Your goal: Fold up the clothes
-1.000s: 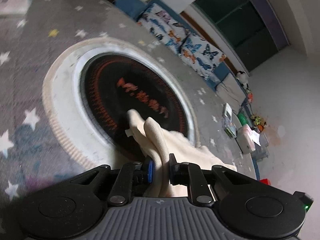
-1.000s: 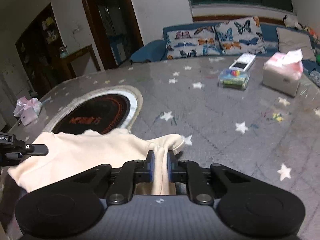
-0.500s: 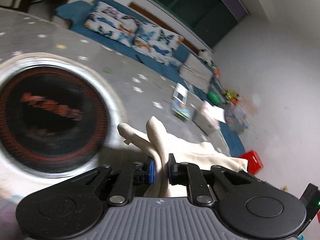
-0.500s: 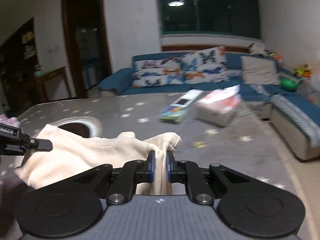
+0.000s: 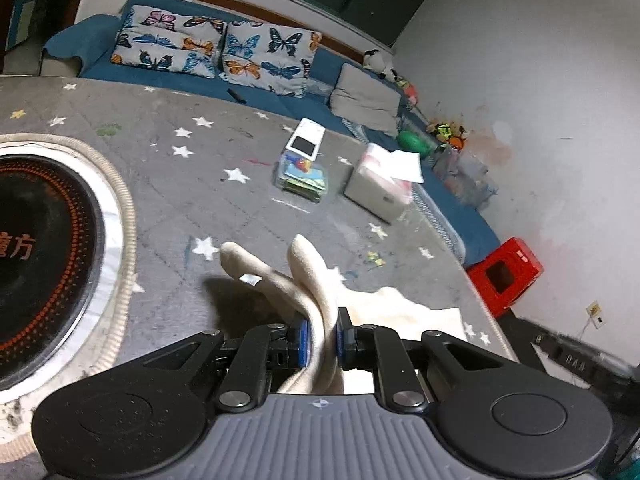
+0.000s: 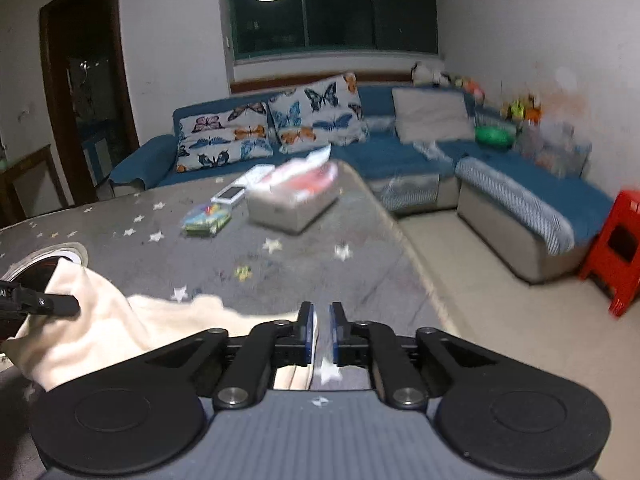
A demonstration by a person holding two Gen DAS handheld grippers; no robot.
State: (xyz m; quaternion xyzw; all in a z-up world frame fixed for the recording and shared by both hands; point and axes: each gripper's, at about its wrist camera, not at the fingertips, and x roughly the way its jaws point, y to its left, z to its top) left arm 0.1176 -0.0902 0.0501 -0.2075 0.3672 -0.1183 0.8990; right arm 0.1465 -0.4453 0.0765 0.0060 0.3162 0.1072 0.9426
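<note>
A cream garment [image 5: 312, 280] lies partly on the grey star-patterned table [image 5: 208, 200]. My left gripper [image 5: 323, 336] is shut on a folded edge of it, and two cloth lobes stick up beyond the pads. In the right wrist view the garment [image 6: 100, 328] spreads to the left, its far corner held by the left gripper's fingers [image 6: 52, 305]. My right gripper [image 6: 323, 332] is opening. Bare table with a star shows through the gap, and only a thin cloth edge lies against the left pad.
A round black cooktop [image 5: 40, 260] with a pale rim is set into the table at left. A tissue box [image 5: 380, 188], a colourful pack [image 5: 304, 178] and a white box [image 5: 306, 144] sit farther back. The table's edge [image 6: 400, 240] drops to the floor, with a red stool [image 6: 616, 248] beyond.
Both grippers have swept right across the table, away from the round cooktop, dragging the garment along. The right jaws have parted and the bunch of cloth between them has slipped out.
</note>
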